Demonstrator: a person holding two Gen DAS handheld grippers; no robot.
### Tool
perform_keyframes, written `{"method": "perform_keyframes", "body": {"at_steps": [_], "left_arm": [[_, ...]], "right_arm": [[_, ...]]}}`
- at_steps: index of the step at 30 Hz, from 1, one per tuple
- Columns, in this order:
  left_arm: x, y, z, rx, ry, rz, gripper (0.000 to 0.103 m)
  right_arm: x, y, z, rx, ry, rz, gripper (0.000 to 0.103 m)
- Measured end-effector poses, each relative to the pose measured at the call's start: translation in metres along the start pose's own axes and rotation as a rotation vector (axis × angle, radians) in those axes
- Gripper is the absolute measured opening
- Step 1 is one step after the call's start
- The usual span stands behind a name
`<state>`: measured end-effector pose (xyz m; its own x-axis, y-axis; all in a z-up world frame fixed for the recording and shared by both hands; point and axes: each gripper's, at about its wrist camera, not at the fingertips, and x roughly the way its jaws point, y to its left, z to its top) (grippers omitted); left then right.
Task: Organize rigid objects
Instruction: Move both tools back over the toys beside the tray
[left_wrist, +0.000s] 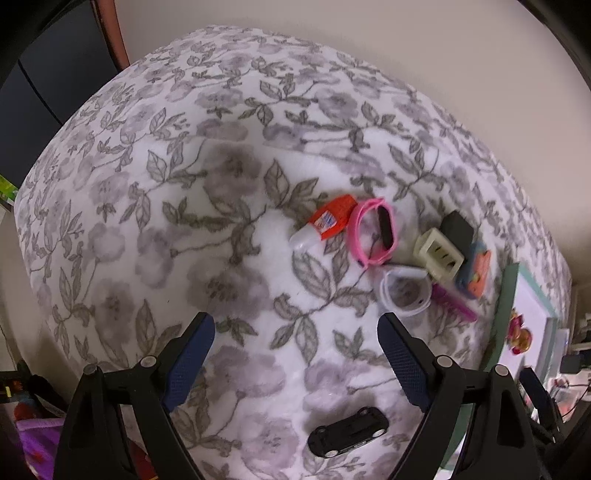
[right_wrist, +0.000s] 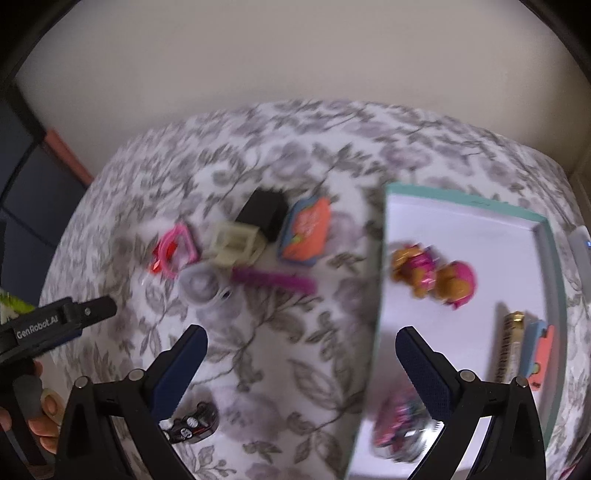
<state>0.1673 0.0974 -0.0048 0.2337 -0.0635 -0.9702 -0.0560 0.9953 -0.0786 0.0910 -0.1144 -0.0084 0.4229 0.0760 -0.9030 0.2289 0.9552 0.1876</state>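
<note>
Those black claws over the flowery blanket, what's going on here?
A person holds a two-finger gripper in each hand, sorting small things into a shallow box. The left gripper and right gripper are both open and empty. A black toy car lies just below the left one. A toy dog already sits in the box; the pink watch waits outside.

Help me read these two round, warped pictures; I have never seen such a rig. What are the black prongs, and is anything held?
A person holds two hand grippers, each carrying a wide-angle camera looking along its fingers. One picture comes from the left gripper, the other from the right gripper. Both stand open and empty above a floral fleece blanket. On it lie a black toy car, a pink plastic wristband, an orange-labelled small bottle and a cream plastic plug. A teal-rimmed white box holds small toys.
</note>
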Motion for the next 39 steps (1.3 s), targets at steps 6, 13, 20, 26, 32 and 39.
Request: {"method": "perform_keyframes", "body": {"at_steps": [6,13,20,26,32,39], "left_arm": [[0.009,0.012,-0.009,-0.025,0.037,0.038,0.090],[0.005,0.038,-0.022,-0.101,0.036,0.054,0.090],[0.008,0.046,-0.033,-0.137,0.065,0.013,0.090],[0.007,0.045,-0.032,-0.149,0.070,-0.011,0.090],[0.009,0.048,-0.031,-0.170,0.076,-0.019,0.090],[0.008,0.053,-0.030,-0.196,0.077,-0.023,0.090]], "right_arm": [[0.015,0.029,-0.016,-0.084,0.079,0.025,0.103],[0.029,0.041,-0.039,-0.180,0.175,0.017,0.103],[0.043,0.046,-0.060,-0.242,0.266,0.017,0.103],[0.052,0.050,-0.072,-0.302,0.306,-0.003,0.103],[0.059,0.068,-0.082,-0.378,0.313,-0.012,0.103],[0.072,0.099,-0.092,-0.438,0.261,-0.060,0.103]]}}
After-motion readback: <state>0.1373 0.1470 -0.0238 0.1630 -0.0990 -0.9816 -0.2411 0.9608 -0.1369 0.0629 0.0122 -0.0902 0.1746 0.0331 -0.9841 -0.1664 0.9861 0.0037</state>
